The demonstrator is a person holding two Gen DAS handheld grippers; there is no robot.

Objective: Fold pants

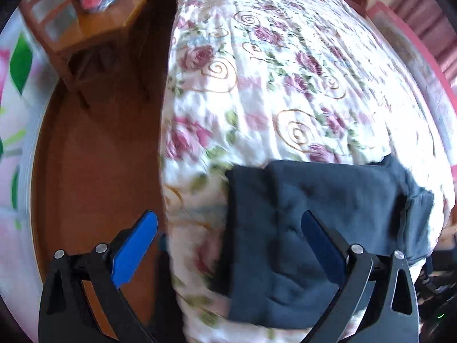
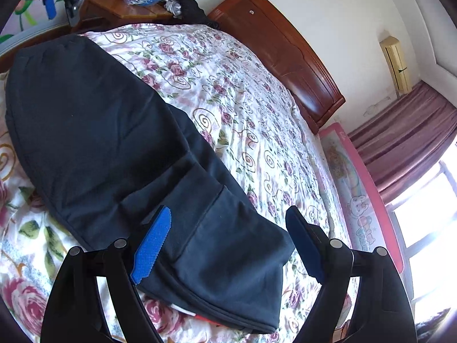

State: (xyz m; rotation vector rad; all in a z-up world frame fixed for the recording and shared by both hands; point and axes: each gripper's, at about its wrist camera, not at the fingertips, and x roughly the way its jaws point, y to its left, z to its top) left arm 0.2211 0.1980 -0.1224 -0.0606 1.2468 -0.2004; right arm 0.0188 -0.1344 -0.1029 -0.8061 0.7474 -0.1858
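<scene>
Pants (image 2: 108, 131): dark navy, already folded into a long thick bundle, lying on the bed near its foot edge and running toward the bed's left side edge; one end reaches the edge closest to you.
Right gripper (image 2: 228, 243): released, jaws spread wide on either side of the near end of the bundle, holding nothing. You look poised over that end, not yet pinching it.
Left gripper (image 1: 228, 243): also released and empty, jaws wide apart; one blue finger (image 1: 134, 253) hangs past the bed's side edge over the floor (image 1: 94, 171), the other sits above the cloth.
Risk, layers: if you close on the near end with only the top layer between the pads, the fold could peel open as you lift.
Risk, bed edge: the bundle lies close to the side edge; dragging it that way could tip it onto the floor.
Risk, quilt: the floral quilt (image 2: 257, 108) is soft and wrinkled, so a deep pinch may catch it along with the fabric.
Risk, left view: it is blurred, so judge your aim from the right view.
Tag: a small red and white scrap (image 2: 188, 311) peeks from under the near end; no letters can be made out.
Pink bed rail (image 2: 357, 197): cartoon print with characters too small to read.
Other writing: none legible.
</scene>
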